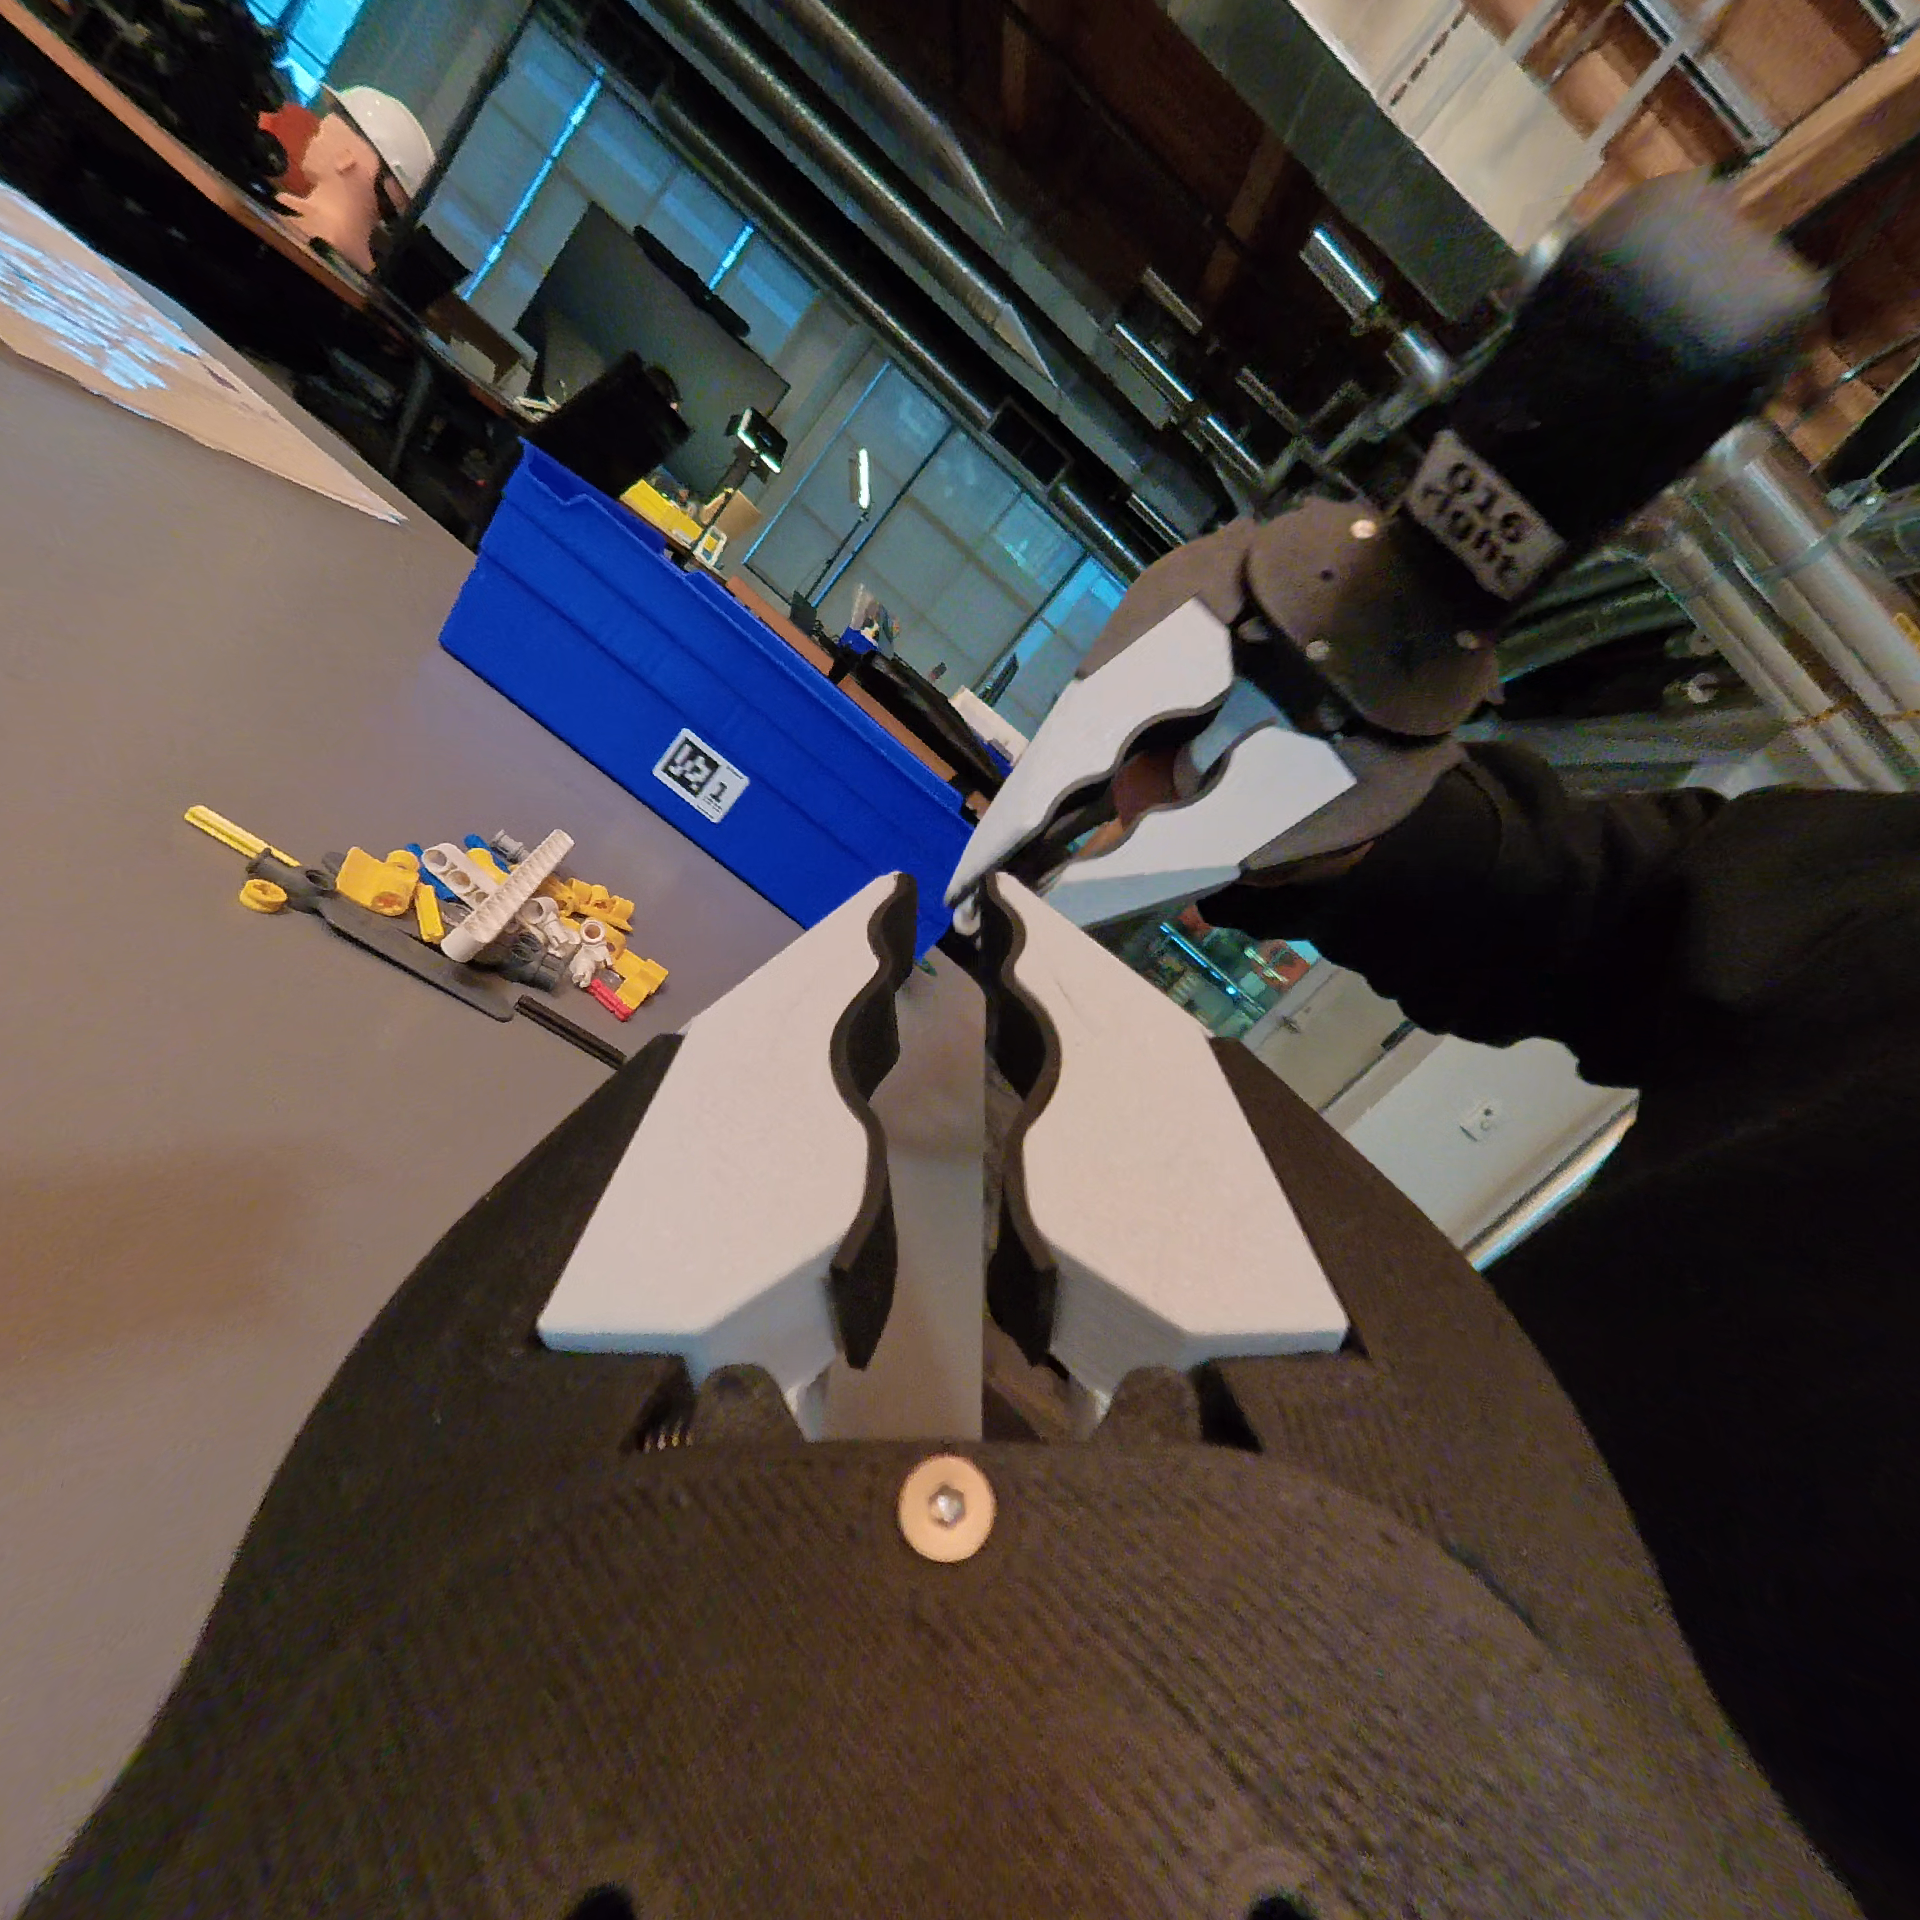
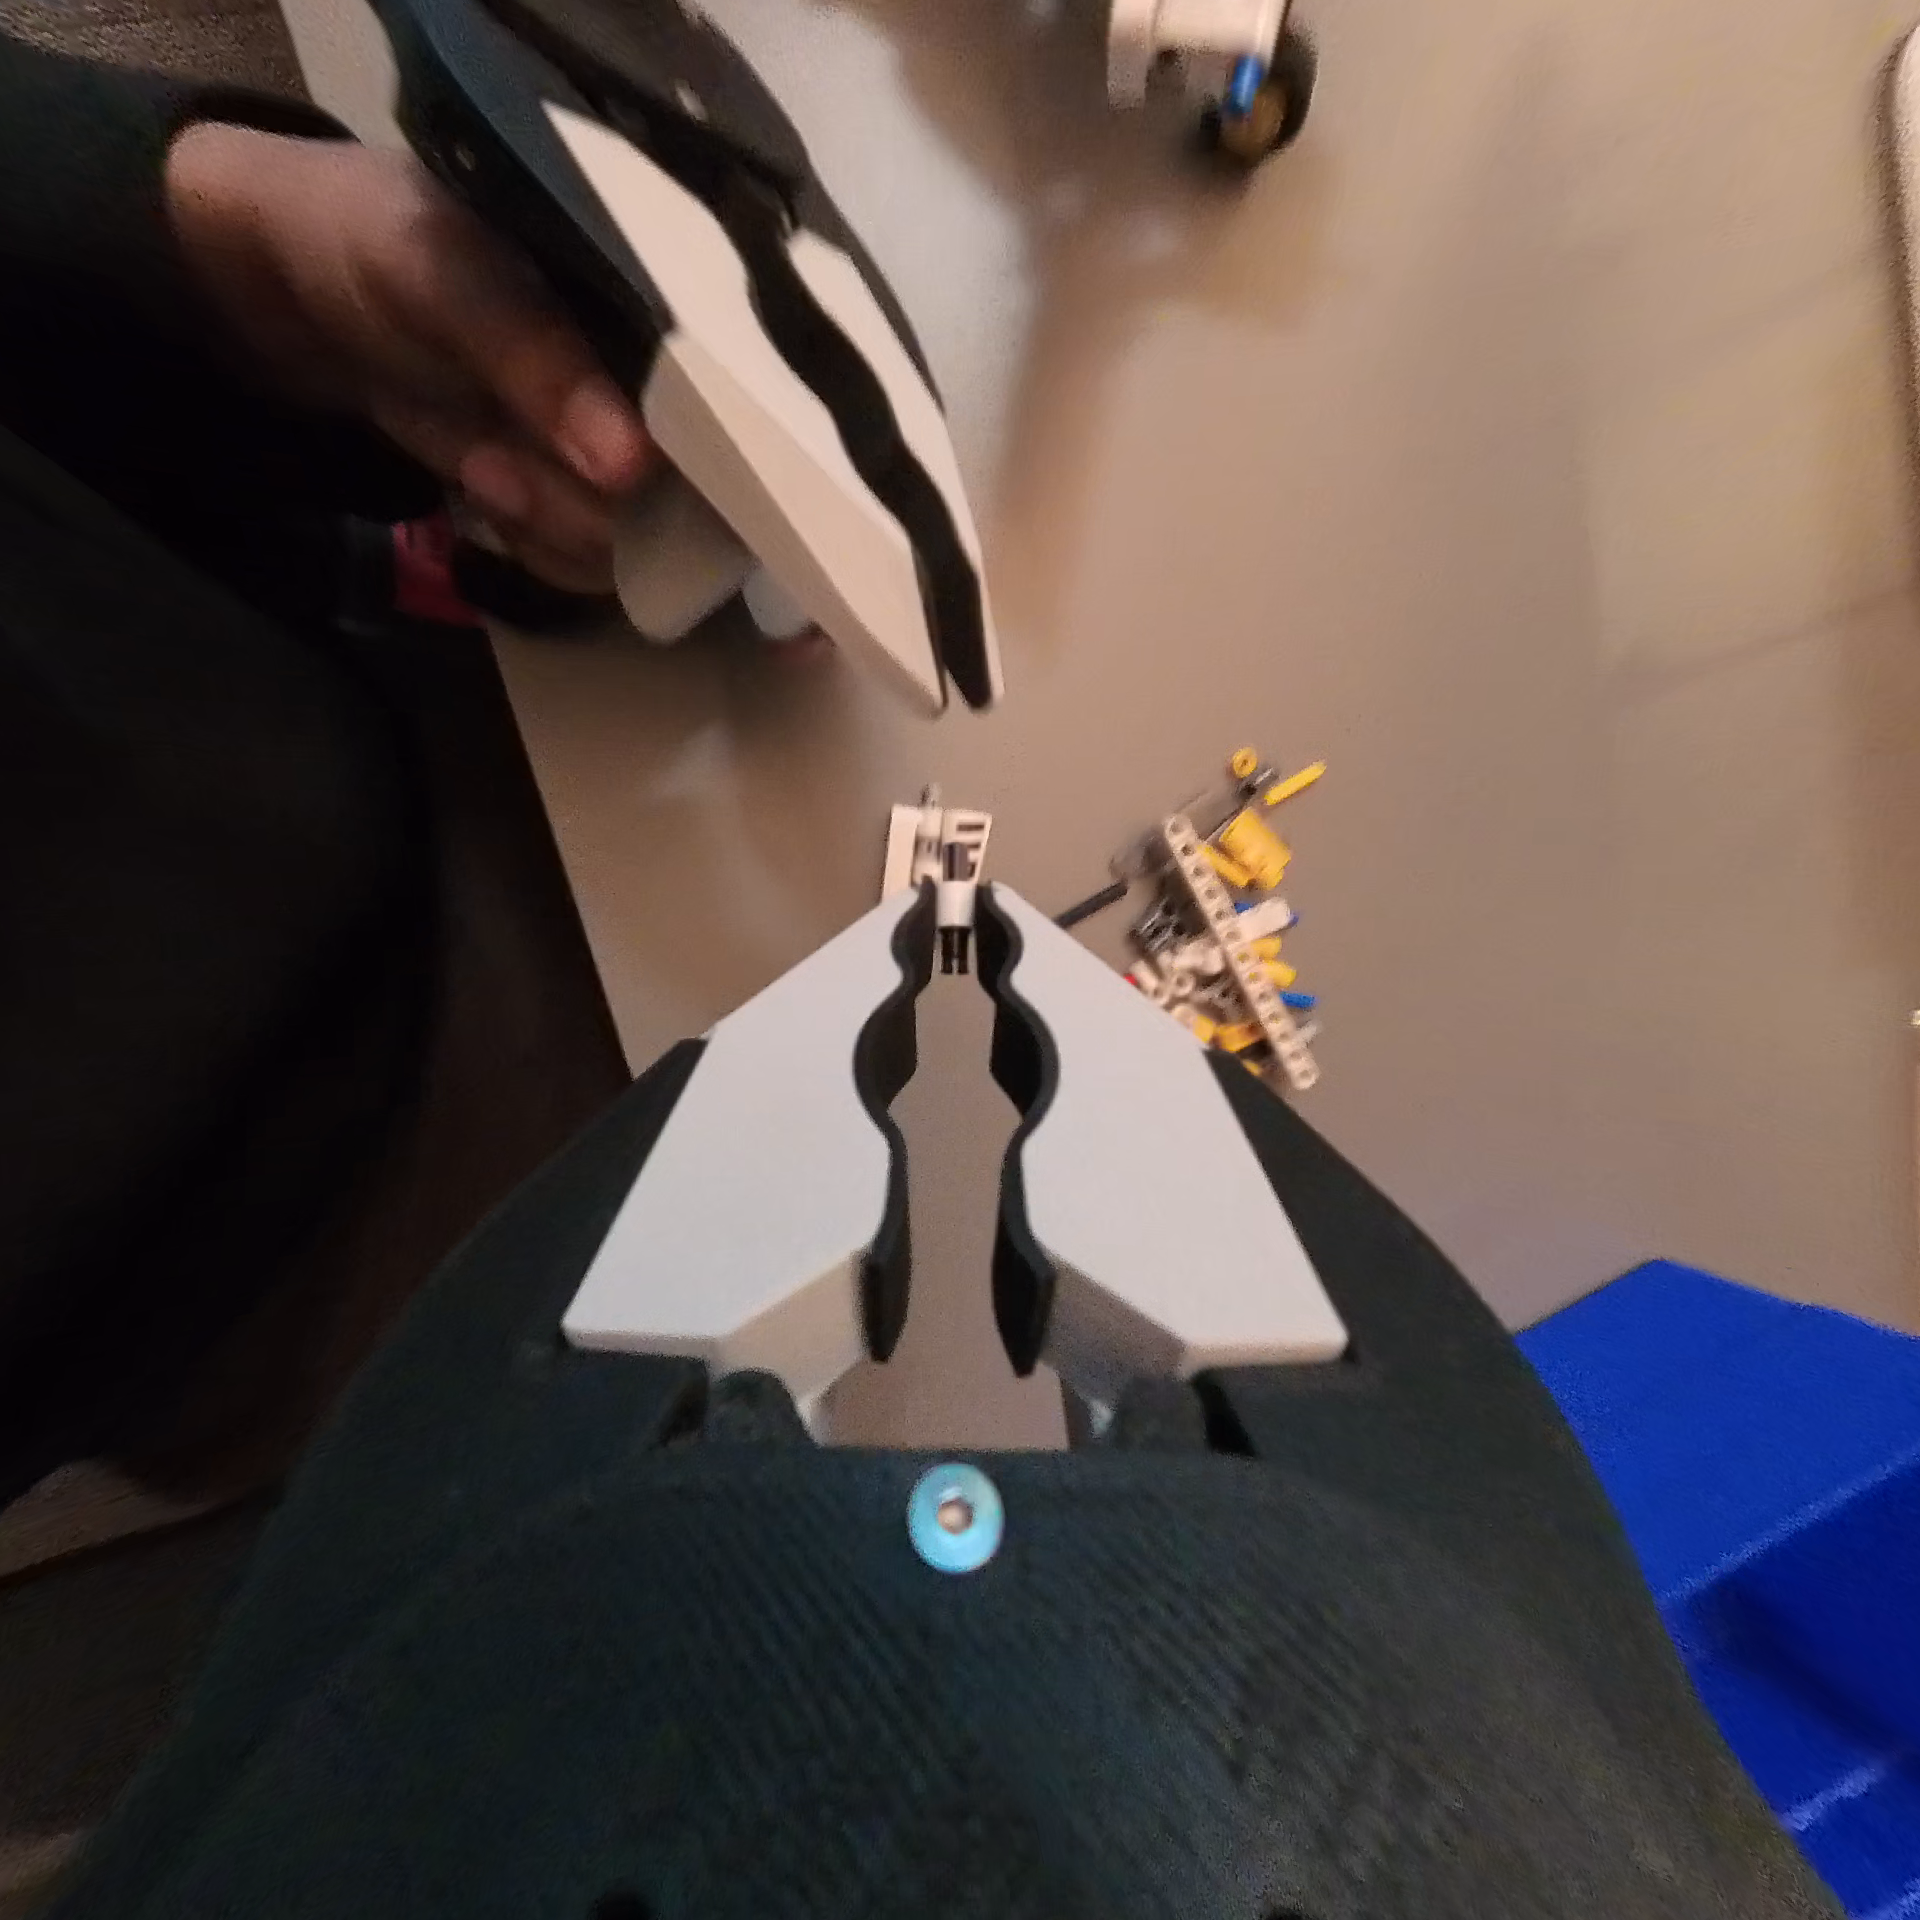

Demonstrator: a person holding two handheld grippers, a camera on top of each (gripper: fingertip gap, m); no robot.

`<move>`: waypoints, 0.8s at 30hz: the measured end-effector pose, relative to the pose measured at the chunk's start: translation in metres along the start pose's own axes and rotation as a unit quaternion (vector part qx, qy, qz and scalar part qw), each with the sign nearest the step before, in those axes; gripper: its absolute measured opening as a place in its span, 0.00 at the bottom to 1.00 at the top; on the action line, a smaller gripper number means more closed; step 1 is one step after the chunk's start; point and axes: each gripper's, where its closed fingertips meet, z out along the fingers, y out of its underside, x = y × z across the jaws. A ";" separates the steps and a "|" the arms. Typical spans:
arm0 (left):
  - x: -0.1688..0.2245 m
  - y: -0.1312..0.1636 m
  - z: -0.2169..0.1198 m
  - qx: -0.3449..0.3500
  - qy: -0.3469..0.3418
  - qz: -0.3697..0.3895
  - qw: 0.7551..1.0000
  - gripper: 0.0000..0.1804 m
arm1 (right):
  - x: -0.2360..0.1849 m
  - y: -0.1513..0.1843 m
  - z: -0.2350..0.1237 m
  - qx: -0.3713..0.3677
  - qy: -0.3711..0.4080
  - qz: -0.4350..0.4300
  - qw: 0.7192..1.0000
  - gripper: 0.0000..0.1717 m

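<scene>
In the centre of the right wrist view, the right gripper [image 2: 954,902] pinches a small white and black toy piece [image 2: 955,914] between its fingertips. The left gripper [image 2: 961,701], in the upper left, has its fingers nearly pressed together with nothing visible between them. A pile of yellow and grey toy parts [image 2: 1236,935] lies on the grey table [image 2: 1507,623], right of centre.

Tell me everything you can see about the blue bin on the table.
The blue bin is a long, rectangular plastic tub with stepped ridges along its wall and a notched rim. A small white sticker with a black square pattern sits on its long side. It stands upright on the grey table, beyond the pile of toy building pieces, apart from it.
</scene>
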 end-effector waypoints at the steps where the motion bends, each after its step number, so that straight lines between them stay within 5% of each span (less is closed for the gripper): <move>1: 0.002 0.002 0.000 -0.005 0.009 -0.004 1.000 0.05 | -0.001 -0.007 -0.003 0.010 0.015 -0.017 1.000 0.03; 8: 0.021 0.010 0.006 -0.013 0.086 -0.094 0.992 0.08 | -0.017 -0.023 0.000 0.022 0.063 -0.112 0.991 0.03; 24: 0.025 0.004 -0.001 -0.004 0.121 -0.129 0.984 0.00 | -0.015 -0.033 -0.004 0.052 0.105 -0.097 0.988 0.03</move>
